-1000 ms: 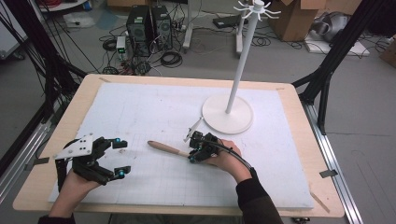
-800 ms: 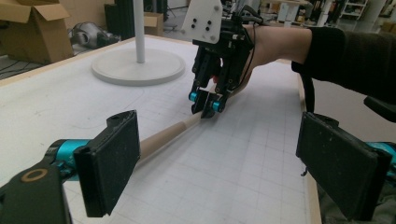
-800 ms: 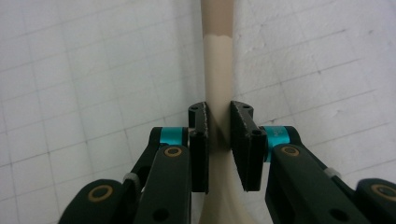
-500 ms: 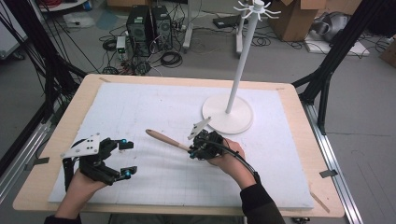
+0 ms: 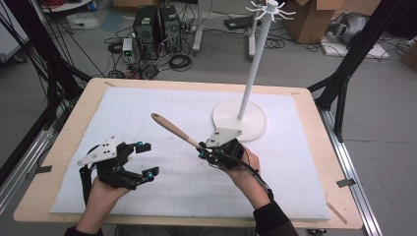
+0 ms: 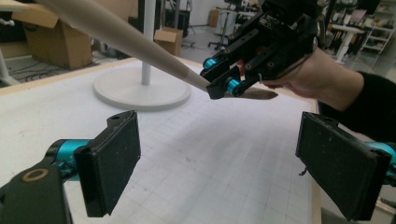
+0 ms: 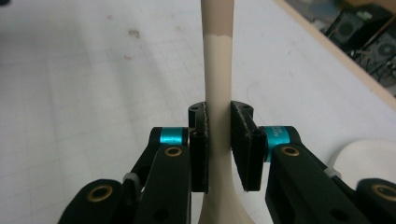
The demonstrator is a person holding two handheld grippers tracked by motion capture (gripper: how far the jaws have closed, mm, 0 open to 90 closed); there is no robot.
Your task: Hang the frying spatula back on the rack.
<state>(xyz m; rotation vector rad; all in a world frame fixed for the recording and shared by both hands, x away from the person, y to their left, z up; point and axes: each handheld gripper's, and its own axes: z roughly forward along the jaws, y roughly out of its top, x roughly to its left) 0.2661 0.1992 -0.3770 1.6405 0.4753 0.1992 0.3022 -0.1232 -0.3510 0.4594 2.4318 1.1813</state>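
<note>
Right gripper clamps a wooden spoon lifted off the bench; left gripper gapes empty, likely to receive it next.

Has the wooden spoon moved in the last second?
Yes. The wooden spoon, clamped in the right gripper, has tilted up off the mat, its free end now farther from the stand base.

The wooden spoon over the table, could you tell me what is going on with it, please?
A person works two handheld grippers at the table. The right gripper is shut on the wooden spoon, holding it tilted above the white mat, handle end raised. The left gripper hovers open beside it, holding nothing. A white hook stand stands behind.
</note>
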